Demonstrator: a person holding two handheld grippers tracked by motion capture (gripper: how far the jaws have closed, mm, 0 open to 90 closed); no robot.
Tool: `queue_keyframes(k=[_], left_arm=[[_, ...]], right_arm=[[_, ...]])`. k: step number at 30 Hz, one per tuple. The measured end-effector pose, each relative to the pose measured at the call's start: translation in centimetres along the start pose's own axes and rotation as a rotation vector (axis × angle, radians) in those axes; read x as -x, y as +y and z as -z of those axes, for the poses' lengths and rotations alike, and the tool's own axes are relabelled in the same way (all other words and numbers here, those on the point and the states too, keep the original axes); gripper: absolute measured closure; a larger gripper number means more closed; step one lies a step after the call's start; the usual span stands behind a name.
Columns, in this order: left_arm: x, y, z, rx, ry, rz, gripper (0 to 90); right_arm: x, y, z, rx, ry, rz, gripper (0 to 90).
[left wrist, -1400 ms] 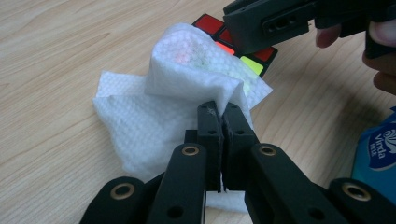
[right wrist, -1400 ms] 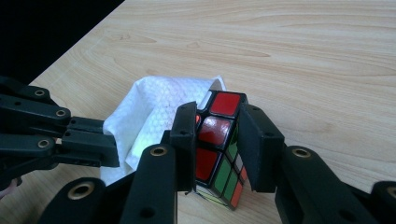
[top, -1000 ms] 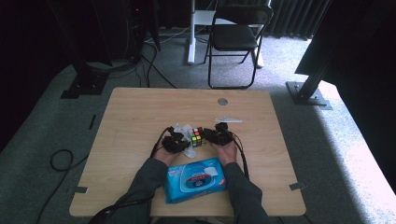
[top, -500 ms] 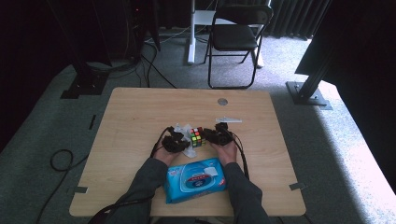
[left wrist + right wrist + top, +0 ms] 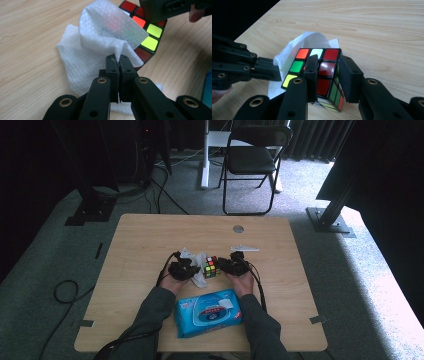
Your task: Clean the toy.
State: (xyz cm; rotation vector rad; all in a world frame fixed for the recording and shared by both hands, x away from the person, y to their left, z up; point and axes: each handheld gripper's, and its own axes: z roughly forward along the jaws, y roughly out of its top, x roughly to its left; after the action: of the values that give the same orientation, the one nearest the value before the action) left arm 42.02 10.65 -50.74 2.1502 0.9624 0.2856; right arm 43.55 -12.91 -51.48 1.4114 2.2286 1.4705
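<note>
Right gripper clamps Rubik's cube, tilted on corner, mid-desk. Left gripper pinches white wipe draped against cube. Wipes pack near front edge.

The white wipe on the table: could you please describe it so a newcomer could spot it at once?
On the wooden table, look just beyond the blue wipes pack, between the person's two hands. The wipe lies crumpled against the puzzle cube, one fold pinched in the left gripper. It is the one soft, white, textured thing there, beside the glossy coloured cube that the right gripper clamps.
</note>
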Motion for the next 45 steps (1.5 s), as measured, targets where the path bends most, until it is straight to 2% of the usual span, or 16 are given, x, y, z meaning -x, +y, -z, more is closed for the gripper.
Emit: queue_keyframes(k=[10, 16, 20, 23, 29, 34, 38, 45], left_arm=[[-0.6, 0.1, 0.6, 0.021, 0.010, 0.020, 87.9], [-1.0, 0.1, 0.9, 0.030, 0.013, 0.033, 87.9], [-1.2, 0.2, 1.0, 0.035, 0.017, 0.036, 87.9], [-1.1, 0.2, 1.0, 0.038, 0.017, 0.040, 87.9], [-1.2, 0.2, 1.0, 0.042, 0.015, 0.046, 87.9], [-1.3, 0.2, 1.1, 0.047, 0.015, 0.053, 87.9], [-1.4, 0.2, 1.1, 0.050, 0.022, 0.057, 87.9], [-1.5, 0.2, 1.2, 0.064, 0.034, 0.068, 87.9]], right_arm=[[0.0, 0.4, 0.0, -0.025, 0.003, 0.013, 69.3], [-0.3, 0.3, 0.7, -0.026, -0.021, 0.036, 62.5], [-0.5, 0.1, 1.2, -0.027, -0.032, 0.058, 59.6], [-0.6, -0.2, 1.6, -0.029, -0.019, 0.072, 57.4], [-0.7, -0.5, 1.6, -0.059, -0.018, 0.122, 56.1], [-0.7, -0.6, 1.7, -0.063, -0.049, 0.150, 56.7], [-0.1, -0.6, 1.8, -0.055, -0.069, 0.132, 56.9], [0.4, -0.3, 1.6, -0.051, -0.151, 0.072, 60.3]])
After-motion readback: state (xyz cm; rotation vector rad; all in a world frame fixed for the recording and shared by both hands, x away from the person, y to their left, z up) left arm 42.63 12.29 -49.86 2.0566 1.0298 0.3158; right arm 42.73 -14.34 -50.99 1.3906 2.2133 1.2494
